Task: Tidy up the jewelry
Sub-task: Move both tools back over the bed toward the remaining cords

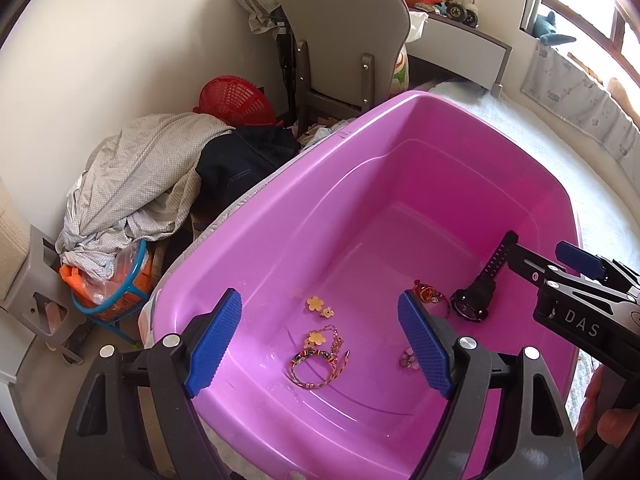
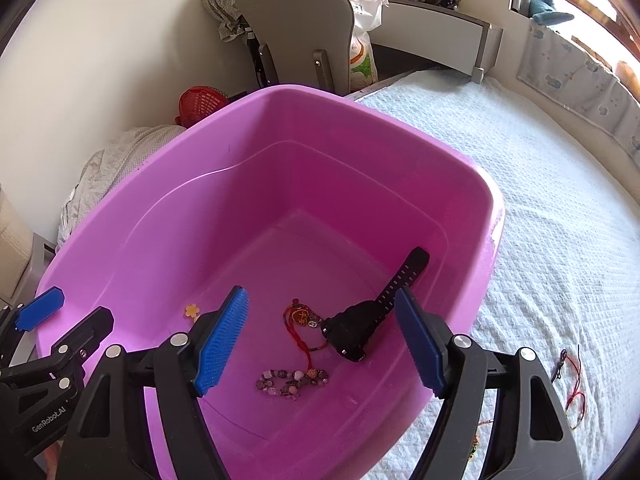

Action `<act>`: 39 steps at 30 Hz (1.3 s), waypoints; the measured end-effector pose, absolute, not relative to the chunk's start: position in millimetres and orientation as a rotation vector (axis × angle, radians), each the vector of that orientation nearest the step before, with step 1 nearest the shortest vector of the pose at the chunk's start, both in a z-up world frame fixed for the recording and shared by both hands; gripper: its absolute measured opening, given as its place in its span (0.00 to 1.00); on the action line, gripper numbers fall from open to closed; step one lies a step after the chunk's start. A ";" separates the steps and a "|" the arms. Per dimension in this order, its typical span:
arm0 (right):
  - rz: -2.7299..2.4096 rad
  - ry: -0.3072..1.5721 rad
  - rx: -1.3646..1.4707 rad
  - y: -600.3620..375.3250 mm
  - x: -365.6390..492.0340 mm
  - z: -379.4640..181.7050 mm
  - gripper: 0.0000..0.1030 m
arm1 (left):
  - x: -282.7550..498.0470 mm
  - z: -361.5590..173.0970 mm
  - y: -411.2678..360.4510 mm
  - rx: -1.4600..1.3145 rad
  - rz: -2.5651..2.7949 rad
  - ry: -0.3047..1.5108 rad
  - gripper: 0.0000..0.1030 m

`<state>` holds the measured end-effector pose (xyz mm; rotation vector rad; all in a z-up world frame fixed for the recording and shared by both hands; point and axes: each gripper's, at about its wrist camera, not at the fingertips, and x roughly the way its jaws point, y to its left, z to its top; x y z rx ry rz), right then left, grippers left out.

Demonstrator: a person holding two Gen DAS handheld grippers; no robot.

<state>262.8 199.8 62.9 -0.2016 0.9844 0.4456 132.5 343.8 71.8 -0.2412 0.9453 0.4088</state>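
Observation:
A pink plastic tub [image 1: 400,128] [image 2: 304,100] stands on the bed. Inside lie a black watch [image 1: 474,298] [image 2: 356,330], a red cord charm [image 1: 428,293] [image 2: 302,320], a beaded bracelet [image 2: 292,382], a braided multicolour bracelet [image 1: 316,368] and gold flower pieces [image 1: 318,304] [image 2: 192,311]. My left gripper [image 1: 320,344] is open and empty above the tub's near left part. My right gripper [image 2: 320,344] is open and empty above the watch and charm. A red string piece [image 2: 572,384] lies on the bed outside the tub.
The tub sits on a white textured bedspread [image 2: 560,200]. Left of the bed are piled clothes [image 1: 140,184], a red basket [image 1: 234,100], a blue-rimmed bin [image 1: 116,284] and a grey chair [image 1: 344,28]. A shelf with toys [image 1: 452,12] is behind.

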 end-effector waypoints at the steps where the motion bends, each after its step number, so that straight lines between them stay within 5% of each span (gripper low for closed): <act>1: 0.444 0.984 -0.197 198.1 261.7 63.6 0.70 | 131.6 72.1 343.5 -0.239 0.411 0.946 0.80; 28: 0.414 0.833 -0.062 129.8 171.7 96.5 0.70 | 61.4 114.6 302.6 -0.183 0.363 0.825 0.89; 39: 0.295 0.845 0.056 29.3 124.1 79.8 0.70 | 34.9 127.2 238.0 -0.159 0.221 0.802 0.90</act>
